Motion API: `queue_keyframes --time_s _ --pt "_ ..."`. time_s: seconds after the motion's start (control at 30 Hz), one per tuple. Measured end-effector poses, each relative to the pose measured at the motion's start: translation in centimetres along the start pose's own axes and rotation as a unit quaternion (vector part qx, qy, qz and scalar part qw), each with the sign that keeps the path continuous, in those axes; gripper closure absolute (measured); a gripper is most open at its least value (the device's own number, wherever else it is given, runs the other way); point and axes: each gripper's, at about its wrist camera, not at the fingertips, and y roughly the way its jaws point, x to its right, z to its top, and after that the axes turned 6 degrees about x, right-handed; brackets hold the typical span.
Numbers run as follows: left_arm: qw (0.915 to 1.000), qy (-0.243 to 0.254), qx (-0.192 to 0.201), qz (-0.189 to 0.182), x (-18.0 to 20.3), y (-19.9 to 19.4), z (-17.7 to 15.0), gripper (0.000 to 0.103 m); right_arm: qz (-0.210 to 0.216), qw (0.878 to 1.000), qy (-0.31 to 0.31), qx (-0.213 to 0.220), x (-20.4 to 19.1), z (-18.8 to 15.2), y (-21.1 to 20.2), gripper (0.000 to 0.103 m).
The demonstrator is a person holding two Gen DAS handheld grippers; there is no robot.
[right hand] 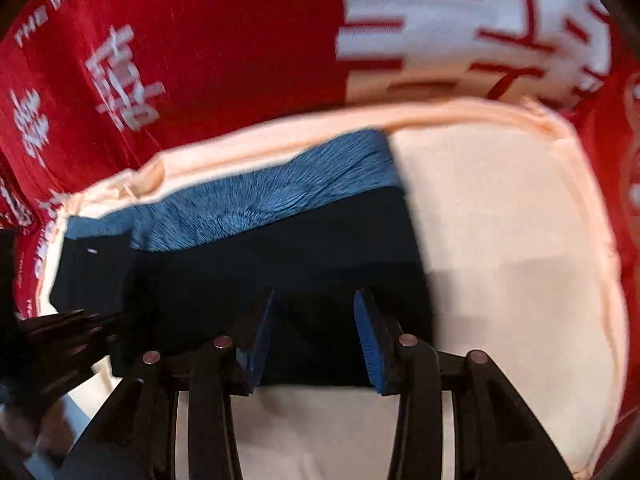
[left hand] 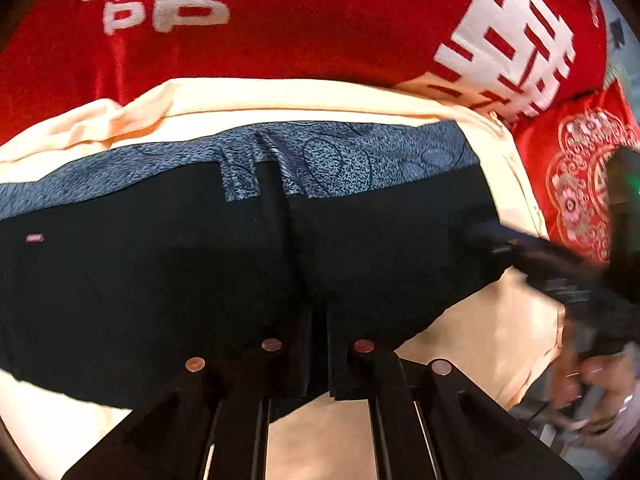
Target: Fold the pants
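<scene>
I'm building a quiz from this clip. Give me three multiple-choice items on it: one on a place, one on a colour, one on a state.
1. What do the pants lie on?
A. a cream cloth
B. a bare wooden floor
C. a glass table

2. What colour is the patterned fabric along the pants' far edge?
A. green
B. blue
C. yellow

3. How does the right gripper stand?
A. jaws apart over the pants' near edge
B. clamped flat with no gap
C. holding a hanger

Answers:
1 A, the cream cloth shows around the pants in both views.
2 B, the strip is blue with a darker print.
3 A, a clear gap shows between its blue pads.
</scene>
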Motion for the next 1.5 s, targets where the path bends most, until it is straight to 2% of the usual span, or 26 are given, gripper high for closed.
queue_keyframes --time_s 0.03,0.07,0.1,0.2,0.33,0.43,0.53,0.67,0.73,0.8,0.87,0.93,0.97,1.07,1.17,1.23,1.33,1.4,1.5 --pt "0.9999 -0.009 0.000 0.015 0.0 -0.2 0.0 0.073 -0.011 1.000 -0.001 0.004 -0.4 -0.2 0.2 0.058" --pt "0.9993 -0.019 0.003 0.032 -0.1 -0.6 -0.1 0.042 -0.022 1.000 -0.009 0.010 -1.1 -0.3 0.2 0.053" --pt "0.9985 -0.029 0.014 0.043 -0.2 -1.1 -0.3 0.031 -0.025 0.999 -0.021 0.009 -1.8 -0.5 0.1 0.049" --pt "0.9967 -0.044 0.018 0.065 -0.5 -2.2 -0.7 0.031 -0.020 0.998 -0.053 -0.003 -3.0 -0.9 -0.2 0.048" --pt "0.9886 -0.051 0.006 0.142 -0.8 -2.8 -1.5 0.031 0.006 0.998 -0.062 -0.024 -3.4 -0.5 -0.7 0.048" --pt "0.9811 -0.077 -0.003 0.178 -1.8 -3.3 -2.4 0.031 0.035 0.998 -0.057 -0.014 -3.9 0.1 -1.8 0.049" --pt "0.9742 -0.113 -0.002 0.195 -3.1 -4.1 -3.6 0.028 0.068 0.996 -0.064 -0.012 -5.5 0.9 -1.8 0.052" --pt "0.9676 -0.148 -0.002 0.204 -5.3 -4.9 -5.4 0.028 0.118 0.990 -0.070 -0.039 -8.7 1.5 -0.2 0.052" --pt "0.9665 -0.156 -0.005 0.204 -6.2 -5.2 -6.2 0.028 0.103 0.991 -0.080 -0.039 -10.6 1.5 0.3 0.050" --pt "0.9672 -0.153 -0.007 0.203 -7.1 -5.4 -6.6 0.028 0.075 0.992 -0.092 -0.039 -12.2 1.4 0.8 0.041" --pt "0.9684 -0.148 -0.003 0.201 -8.1 -5.8 -6.7 0.028 0.042 0.992 -0.109 -0.046 -13.4 0.7 1.9 0.042" --pt "0.9692 -0.148 -0.003 0.197 -9.2 -5.9 -6.7 0.028 0.008 0.991 -0.121 -0.063 -14.3 0.2 3.0 0.086" --pt "0.9694 -0.151 -0.005 0.194 -9.7 -6.1 -6.6 0.028 0.001 0.991 -0.112 -0.067 -14.3 0.2 3.1 0.093" --pt "0.9725 -0.150 0.008 0.178 -11.2 -7.2 -6.5 0.028 0.004 0.993 -0.097 -0.062 -14.9 0.2 2.5 0.094" --pt "0.9727 -0.146 0.011 0.180 -13.0 -7.4 -6.5 0.028 -0.027 0.989 -0.131 -0.065 -16.6 -0.6 3.5 0.093" --pt "0.9708 -0.159 0.007 0.179 -14.4 -7.2 -6.7 0.028 -0.040 0.989 -0.131 -0.063 -16.7 -0.8 3.8 0.092" --pt "0.9668 -0.180 0.007 0.181 -16.4 -7.5 -7.2 0.028 -0.051 0.985 -0.150 -0.063 -17.7 -1.0 3.6 0.083" --pt "0.9642 -0.192 0.005 0.183 -17.5 -7.7 -7.4 0.028 -0.043 0.983 -0.167 -0.062 -18.6 -1.4 2.7 0.073" --pt "0.9593 -0.213 0.004 0.186 -19.1 -8.0 -7.8 0.028 -0.030 0.983 -0.174 -0.053 -20.1 -1.8 1.1 0.070"
